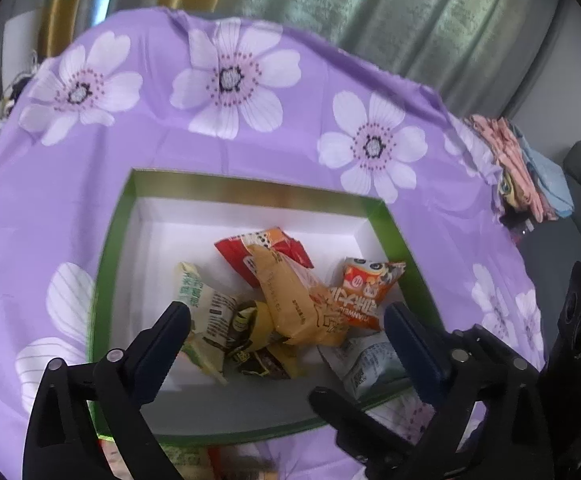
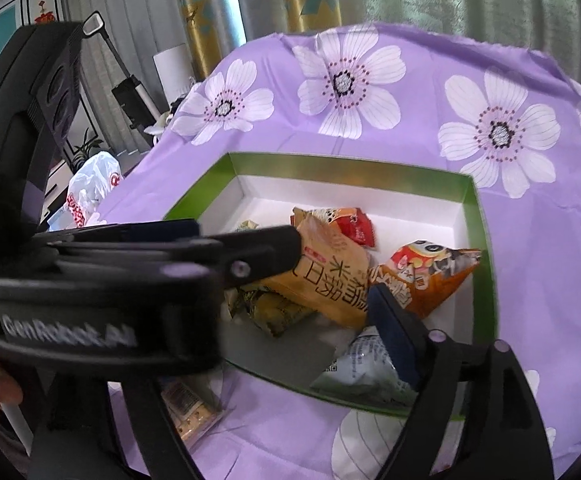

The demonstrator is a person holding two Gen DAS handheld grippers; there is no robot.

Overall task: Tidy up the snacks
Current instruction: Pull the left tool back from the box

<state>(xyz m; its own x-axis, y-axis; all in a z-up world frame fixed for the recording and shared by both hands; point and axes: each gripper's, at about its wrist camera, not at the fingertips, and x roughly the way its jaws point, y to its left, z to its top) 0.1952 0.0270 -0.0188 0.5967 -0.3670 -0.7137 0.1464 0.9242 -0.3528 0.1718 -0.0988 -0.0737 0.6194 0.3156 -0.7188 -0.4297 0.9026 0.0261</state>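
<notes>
Snack packets point(image 1: 290, 300) heaped in the green box point(image 1: 118, 216), below both wide, empty tools point(image 1: 286, 316).

purple flowered cloth point(image 1: 250, 152), green-rimmed white box point(image 1: 250, 186), orange packet point(image 1: 290, 300).

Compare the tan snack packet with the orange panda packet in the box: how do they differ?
The tan packet is larger and plainer; the orange panda packet is smaller, with cartoon faces. The tan packet lies mid-pile over other packets; the orange one sits nearer the box's right wall. Both are sealed and lie inside.
</notes>
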